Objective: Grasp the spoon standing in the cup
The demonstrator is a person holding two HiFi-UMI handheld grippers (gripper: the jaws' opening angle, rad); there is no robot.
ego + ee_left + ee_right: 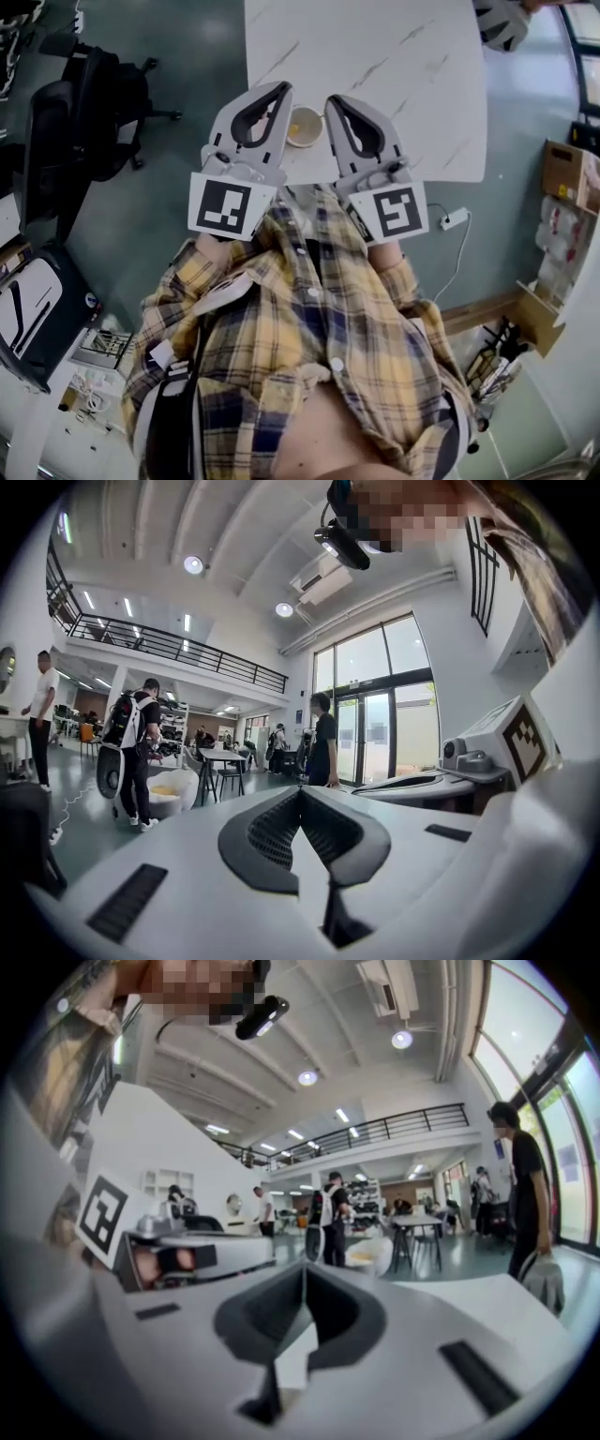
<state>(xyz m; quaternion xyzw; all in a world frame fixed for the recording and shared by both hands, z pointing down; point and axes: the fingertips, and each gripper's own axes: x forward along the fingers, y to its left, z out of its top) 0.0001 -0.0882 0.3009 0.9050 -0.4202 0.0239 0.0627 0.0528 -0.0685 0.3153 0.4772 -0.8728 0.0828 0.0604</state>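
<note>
In the head view a small pale cup (303, 127) with a yellowish inside stands near the front edge of the white marble-look table (394, 66). No spoon can be made out in it. My left gripper (283, 88) is held up just left of the cup, jaws shut and empty. My right gripper (332, 99) is just right of the cup, likewise shut with nothing in it. Both are raised in front of the person's plaid shirt. The left gripper view shows its closed jaws (300, 795) against an open hall, and the right gripper view shows the same (305, 1269). Neither gripper view shows the cup.
A black office chair (98, 103) stands left of the table. A white power strip (455, 219) with its cable lies on the floor to the right, near a cardboard box (562, 173). Several people (131, 752) and small tables (417, 1227) stand in the hall beyond.
</note>
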